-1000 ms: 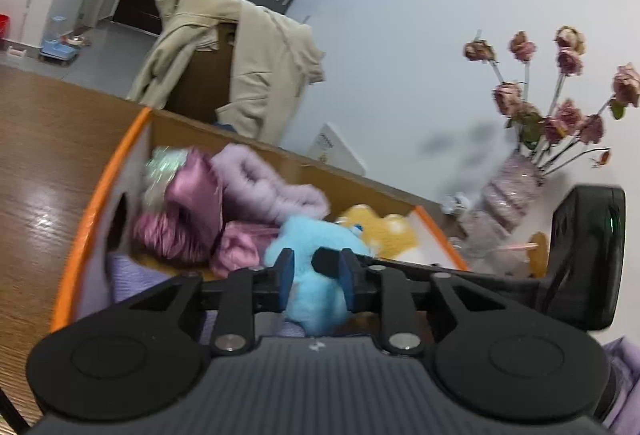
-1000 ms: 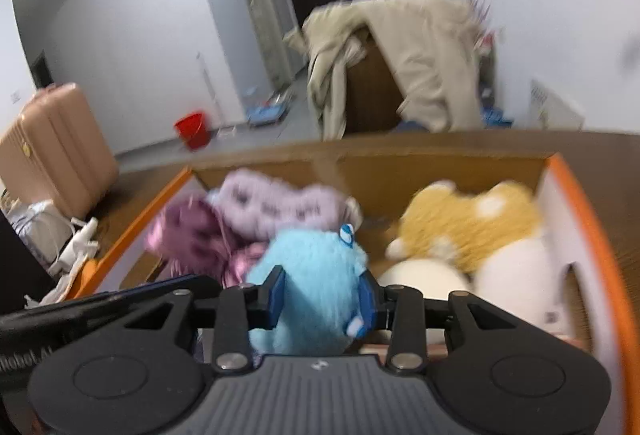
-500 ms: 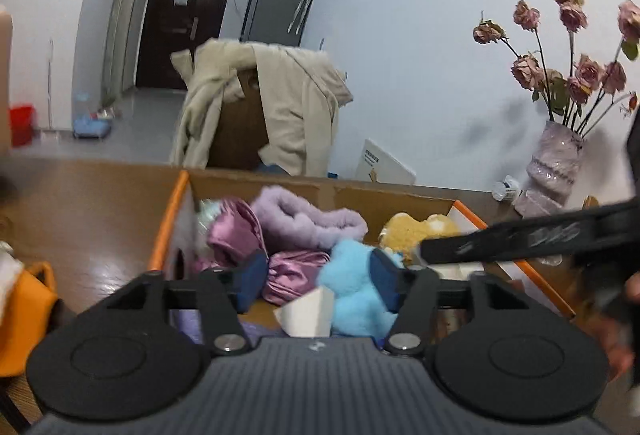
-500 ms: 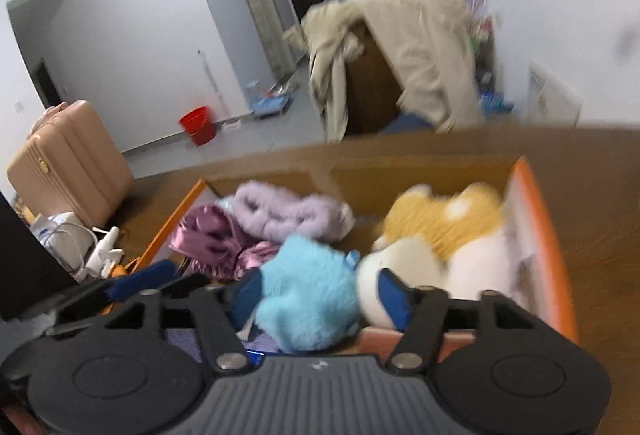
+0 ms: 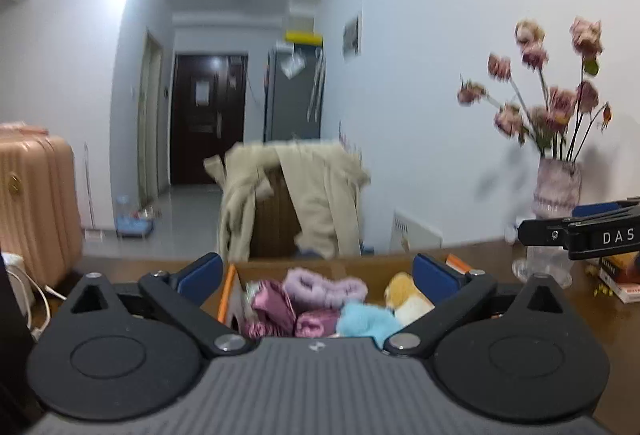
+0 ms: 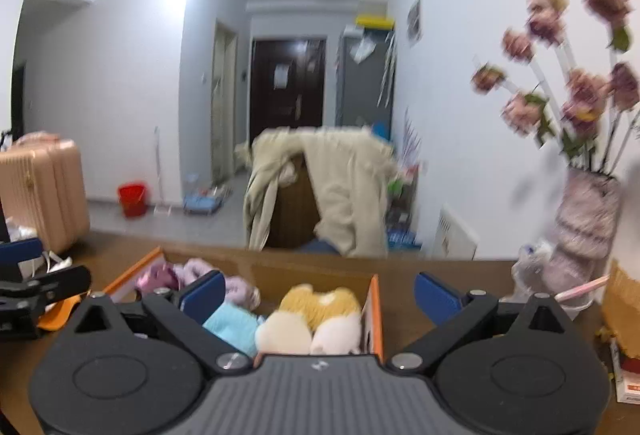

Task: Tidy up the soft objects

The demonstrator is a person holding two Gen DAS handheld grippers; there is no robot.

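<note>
While my left tool [image 5: 316,273] and right tool [image 6: 318,293] have just been opening wide and empty, I see the fluffy blue plush [image 5: 366,319] lying in the cardboard box [image 5: 342,262] on the surface [image 6: 404,269].

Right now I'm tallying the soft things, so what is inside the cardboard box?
In the cardboard box lie a blue plush, a yellow-and-white plush, a lilac fluffy piece and shiny pink satin items. Whatever is beneath them is covered.
</note>
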